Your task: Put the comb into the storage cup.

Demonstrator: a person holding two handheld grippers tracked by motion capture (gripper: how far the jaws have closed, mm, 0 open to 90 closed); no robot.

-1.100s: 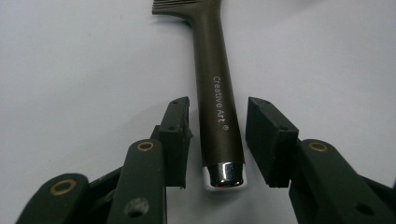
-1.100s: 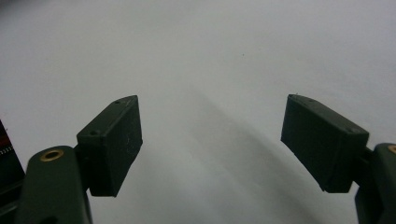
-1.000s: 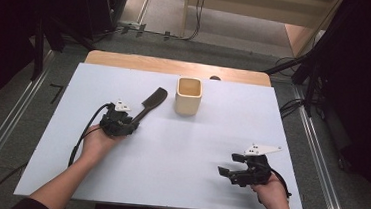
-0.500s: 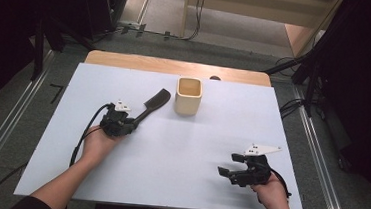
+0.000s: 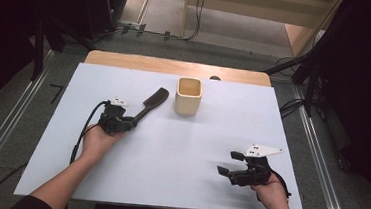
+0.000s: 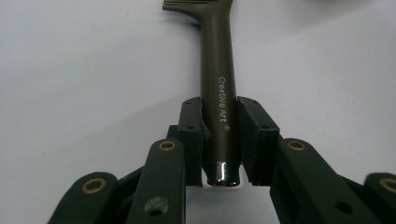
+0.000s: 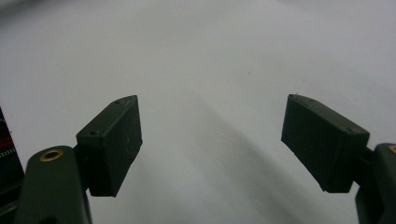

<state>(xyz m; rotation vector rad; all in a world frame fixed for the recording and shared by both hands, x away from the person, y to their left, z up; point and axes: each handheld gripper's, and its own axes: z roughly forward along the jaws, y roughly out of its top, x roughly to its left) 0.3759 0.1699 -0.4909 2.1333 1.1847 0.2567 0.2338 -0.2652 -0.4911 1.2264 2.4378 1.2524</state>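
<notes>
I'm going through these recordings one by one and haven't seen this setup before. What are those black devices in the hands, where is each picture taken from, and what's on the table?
There is no robot here: a person holds a hand-operated gripper in each hand. The high view looks down on a white table from above the person's side. The other two pictures come from small cameras riding on the grippers, looking along their black fingers.

On the table stand a beige square cup and a dark comb lying to its left.

The left gripper is closed on the end of the comb's handle; in the left gripper view the handle, printed "Creative Art", sits between the fingers. The right gripper rests near the table's front right, wide open and holding nothing.
</notes>
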